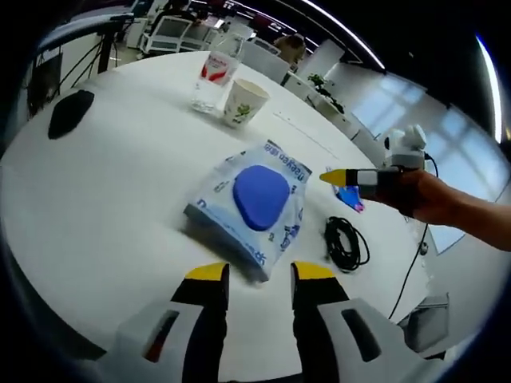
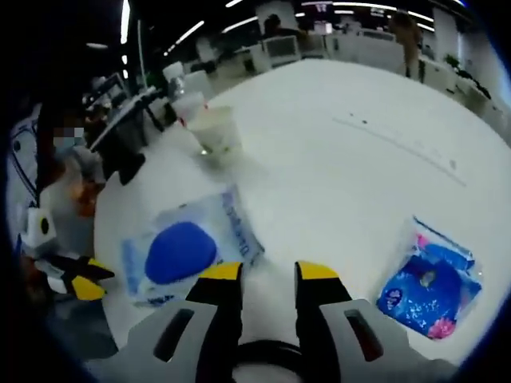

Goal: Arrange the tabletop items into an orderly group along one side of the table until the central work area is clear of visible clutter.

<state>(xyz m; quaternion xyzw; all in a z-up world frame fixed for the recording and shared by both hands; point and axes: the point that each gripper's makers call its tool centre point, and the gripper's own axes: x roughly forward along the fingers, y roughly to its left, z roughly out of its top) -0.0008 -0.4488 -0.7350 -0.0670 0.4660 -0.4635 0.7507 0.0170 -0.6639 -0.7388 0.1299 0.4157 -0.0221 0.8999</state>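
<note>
A wet-wipes pack (image 1: 257,195) with a blue lid lies flat on the white table (image 1: 120,207), just ahead of my left gripper (image 1: 261,273), which is open and holds nothing. My right gripper (image 1: 335,176), held by a hand (image 1: 435,199), hovers over a small blue tissue pack (image 1: 351,198). In the right gripper view the right gripper (image 2: 266,273) is open and empty, with the wipes pack (image 2: 180,251) ahead to its left and the blue tissue pack (image 2: 431,291) to its right. The left gripper (image 2: 94,278) shows at the left edge.
A coiled black cable (image 1: 345,243) lies right of the wipes pack. A paper cup (image 1: 243,102) and a water bottle (image 1: 215,72) stand together at the far side; the cup (image 2: 214,132) also shows in the right gripper view. A flat black object (image 1: 70,112) lies far left.
</note>
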